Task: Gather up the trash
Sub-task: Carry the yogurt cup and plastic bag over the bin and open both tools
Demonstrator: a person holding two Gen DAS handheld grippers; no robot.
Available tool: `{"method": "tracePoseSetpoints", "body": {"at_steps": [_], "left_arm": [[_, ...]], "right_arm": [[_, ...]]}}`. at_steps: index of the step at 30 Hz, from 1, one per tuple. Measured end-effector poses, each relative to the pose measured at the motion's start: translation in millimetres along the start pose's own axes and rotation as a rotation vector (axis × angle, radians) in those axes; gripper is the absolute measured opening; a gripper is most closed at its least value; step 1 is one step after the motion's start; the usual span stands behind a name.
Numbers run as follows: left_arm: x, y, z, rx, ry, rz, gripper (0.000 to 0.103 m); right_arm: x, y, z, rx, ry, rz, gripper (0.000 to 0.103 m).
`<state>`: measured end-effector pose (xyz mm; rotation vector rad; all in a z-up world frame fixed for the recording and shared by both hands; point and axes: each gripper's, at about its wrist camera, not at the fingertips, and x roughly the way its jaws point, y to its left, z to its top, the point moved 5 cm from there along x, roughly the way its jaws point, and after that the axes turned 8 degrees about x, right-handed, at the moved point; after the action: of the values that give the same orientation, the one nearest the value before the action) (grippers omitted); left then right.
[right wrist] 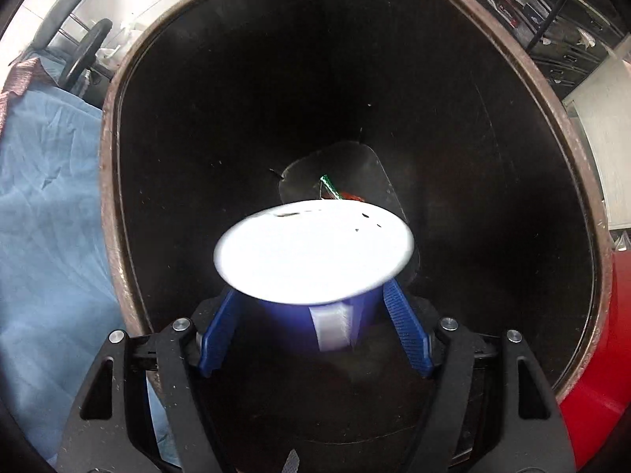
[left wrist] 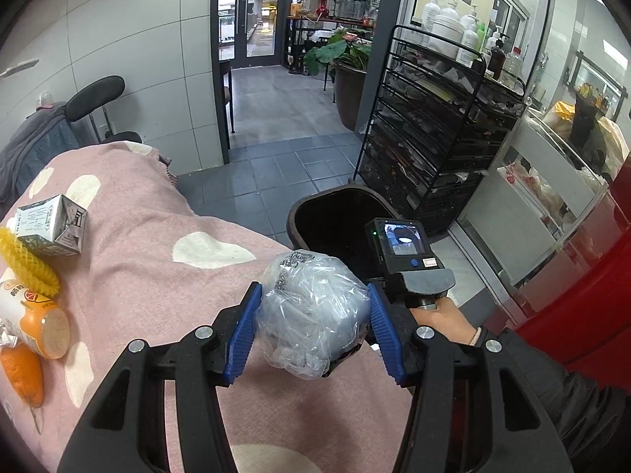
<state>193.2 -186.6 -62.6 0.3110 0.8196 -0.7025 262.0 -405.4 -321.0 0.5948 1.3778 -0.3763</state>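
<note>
Blue cup (right wrist: 315, 276) (blurred) over bin (right wrist: 118, 236)

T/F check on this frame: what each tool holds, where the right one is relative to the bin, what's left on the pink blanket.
1. The left tool grips a crumpled clear plastic bag. True.
2. The right tool is empty. False: a blue cup with a white top sits between its fingers.
3. The right tool is over the open trash bin. True.
4. The bin holds nothing. False: a green and red scrap lies at the bottom.
5. A milk carton lies on the pink blanket. True.
6. The orange juice bottle stands upright. False: it lies on its side.
</note>
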Motion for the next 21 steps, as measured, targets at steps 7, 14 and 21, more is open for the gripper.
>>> {"method": "tracePoseSetpoints", "body": {"at_steps": [7,14,21], "left_arm": [[12,-11,13,0.006,0.001,-0.027,0.053],[52,-38,33,0.055,0.060,-0.073,0.053],[107,-63,39,0.079,0.174,-0.124,0.053]], "right_arm": [[-20,-2,-6,-0.003,-0.062,0.010,0.080],[-70,-16,-29,-0.013,-0.184,0.033,0.080],[-106,-44,-55,0.048,-0.272,0.062,0.081]]}}
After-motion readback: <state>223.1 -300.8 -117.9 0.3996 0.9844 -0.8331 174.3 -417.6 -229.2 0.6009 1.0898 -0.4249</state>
